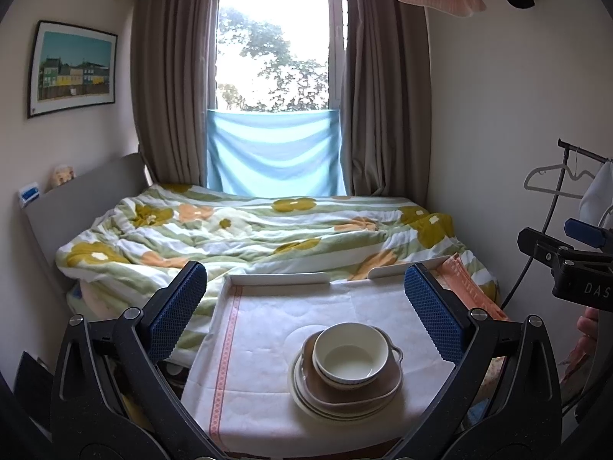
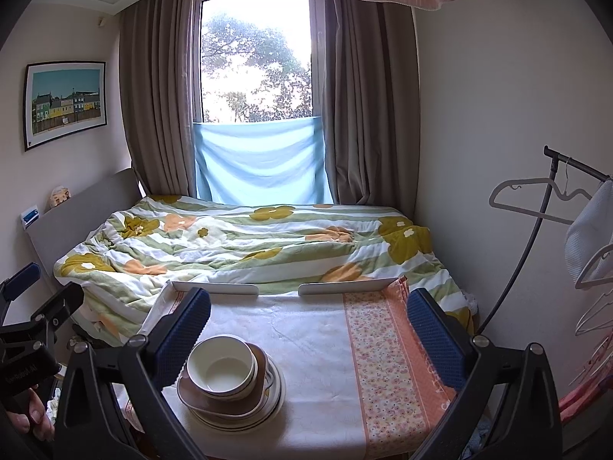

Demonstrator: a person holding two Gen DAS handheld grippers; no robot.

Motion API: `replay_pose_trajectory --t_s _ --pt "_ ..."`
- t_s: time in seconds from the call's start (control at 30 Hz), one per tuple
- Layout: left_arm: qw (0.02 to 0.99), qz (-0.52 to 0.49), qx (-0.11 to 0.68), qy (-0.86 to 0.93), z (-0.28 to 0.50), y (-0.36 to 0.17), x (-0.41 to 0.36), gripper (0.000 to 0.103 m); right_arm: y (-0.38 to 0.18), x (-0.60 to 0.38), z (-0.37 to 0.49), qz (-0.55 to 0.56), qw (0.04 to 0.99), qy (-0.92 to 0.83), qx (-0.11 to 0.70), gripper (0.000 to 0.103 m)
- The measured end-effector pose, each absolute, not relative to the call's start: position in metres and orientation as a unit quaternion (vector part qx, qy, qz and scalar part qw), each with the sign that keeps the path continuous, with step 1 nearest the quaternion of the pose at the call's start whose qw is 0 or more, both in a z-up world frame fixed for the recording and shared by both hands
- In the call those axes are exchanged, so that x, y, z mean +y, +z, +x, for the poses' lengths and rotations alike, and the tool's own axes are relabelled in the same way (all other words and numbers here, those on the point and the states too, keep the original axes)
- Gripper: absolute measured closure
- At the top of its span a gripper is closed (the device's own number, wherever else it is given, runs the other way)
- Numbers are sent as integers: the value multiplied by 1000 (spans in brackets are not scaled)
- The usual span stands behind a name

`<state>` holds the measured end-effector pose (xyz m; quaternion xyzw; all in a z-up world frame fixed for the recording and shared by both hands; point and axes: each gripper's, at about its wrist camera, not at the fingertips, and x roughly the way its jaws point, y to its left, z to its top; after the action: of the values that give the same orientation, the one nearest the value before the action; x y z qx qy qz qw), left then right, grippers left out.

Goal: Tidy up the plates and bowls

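One neat stack (image 1: 346, 373) sits low in frame on the bench (image 1: 268, 345): bowl on plates. Left claw (image 1: 306, 318) and right claw (image 2: 308, 329) both gape empty — looks about done.

Daylight pours through the far window (image 1: 274, 46), blown out to white glare, leaving the room dim. Soft shadow falls near the stacked dishes (image 2: 230, 383). Fisheye bending curves the walls; dark vignette fills the corners.
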<state>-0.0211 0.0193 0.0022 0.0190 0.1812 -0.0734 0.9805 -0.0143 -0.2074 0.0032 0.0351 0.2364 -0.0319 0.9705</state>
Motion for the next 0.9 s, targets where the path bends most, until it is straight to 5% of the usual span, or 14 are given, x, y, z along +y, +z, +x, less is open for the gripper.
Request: replay_pose_trajectory --t_s 0.9 --pt "984 25 166 -58 -24 6 18 0 4 -208 -13 34 971 -32 234 1"
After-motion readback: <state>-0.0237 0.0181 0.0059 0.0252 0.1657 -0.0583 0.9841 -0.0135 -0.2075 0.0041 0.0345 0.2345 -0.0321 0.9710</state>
